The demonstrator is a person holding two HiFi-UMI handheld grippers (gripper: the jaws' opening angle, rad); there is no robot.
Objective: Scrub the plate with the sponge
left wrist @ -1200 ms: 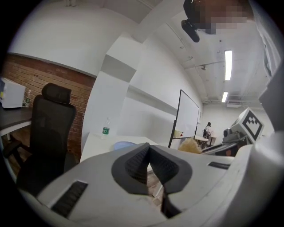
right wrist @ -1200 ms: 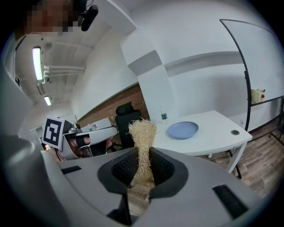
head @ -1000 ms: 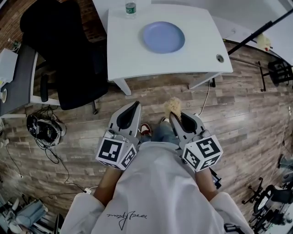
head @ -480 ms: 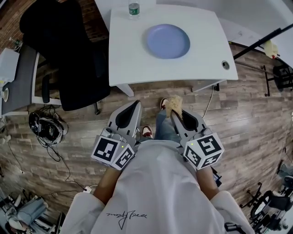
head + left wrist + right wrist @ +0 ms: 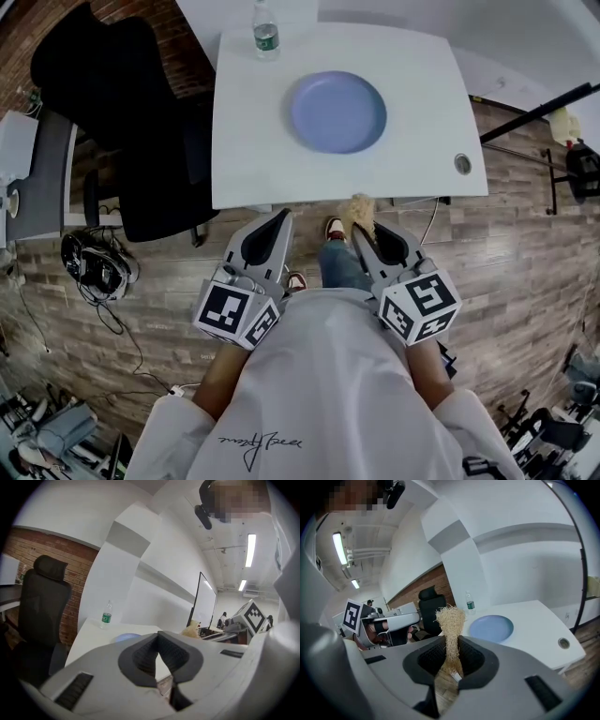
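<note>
Plate (image 5: 337, 112) lies on table (image 5: 253, 141) — sponge (image 5: 450, 620) in right hand-held gripper (image 5: 451, 670).

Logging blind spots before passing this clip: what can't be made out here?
- Plate, all views: too far away to tell whether it is soiled.
- Bottle, head view: label print too small to read.
- Sponge, right gripper view: its base is hidden between the pads of the right gripper.

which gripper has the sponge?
The right gripper, shut on the tan fibrous sponge. The left gripper holds nothing; its jaws, near together, have just been opening.
</note>
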